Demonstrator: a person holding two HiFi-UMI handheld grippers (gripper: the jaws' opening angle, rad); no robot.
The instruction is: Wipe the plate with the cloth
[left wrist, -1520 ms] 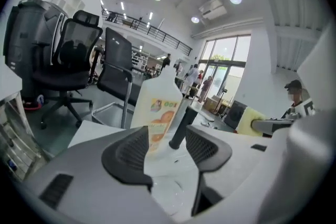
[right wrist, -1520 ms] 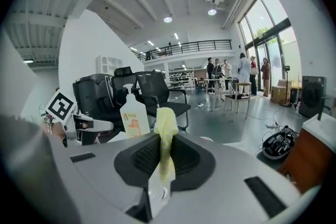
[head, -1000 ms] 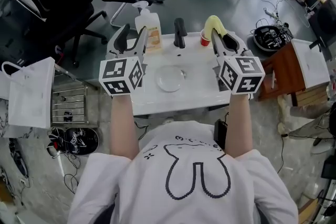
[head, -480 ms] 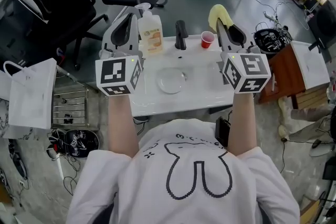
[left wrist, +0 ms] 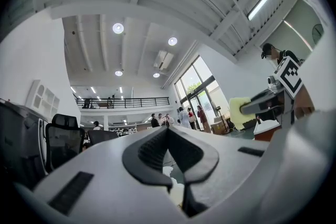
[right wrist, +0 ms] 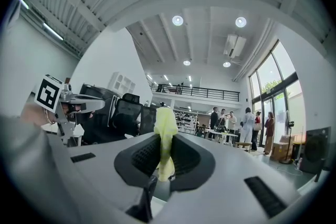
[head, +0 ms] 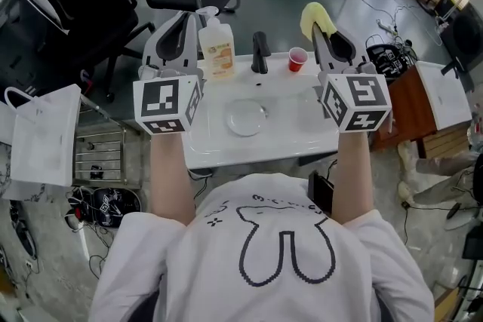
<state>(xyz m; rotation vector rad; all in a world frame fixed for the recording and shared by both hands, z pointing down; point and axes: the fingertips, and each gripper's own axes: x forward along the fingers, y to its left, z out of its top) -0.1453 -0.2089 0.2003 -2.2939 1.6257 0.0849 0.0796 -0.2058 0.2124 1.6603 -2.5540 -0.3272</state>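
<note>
Centrally, the clear plate [head: 246, 117] lies on the white tabletop [head: 302, 133], between the two grippers held above it. The yellow cloth [head: 313, 17] hangs clamped in the right gripper's [head: 320, 32] jaws. The left gripper's [head: 183, 28] jaws are pressed together on nothing. A soap bottle [head: 216, 49] and a red cup [head: 298, 57] stand behind the plate.

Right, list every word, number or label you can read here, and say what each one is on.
Nothing here can be read as text.
The orange label on the soap bottle: print too small and blurred to read.
The left marker cube and right marker cube: black-and-white square patterns, no letters.
The shirt: a rabbit-ear outline and small marks, no words.
</note>
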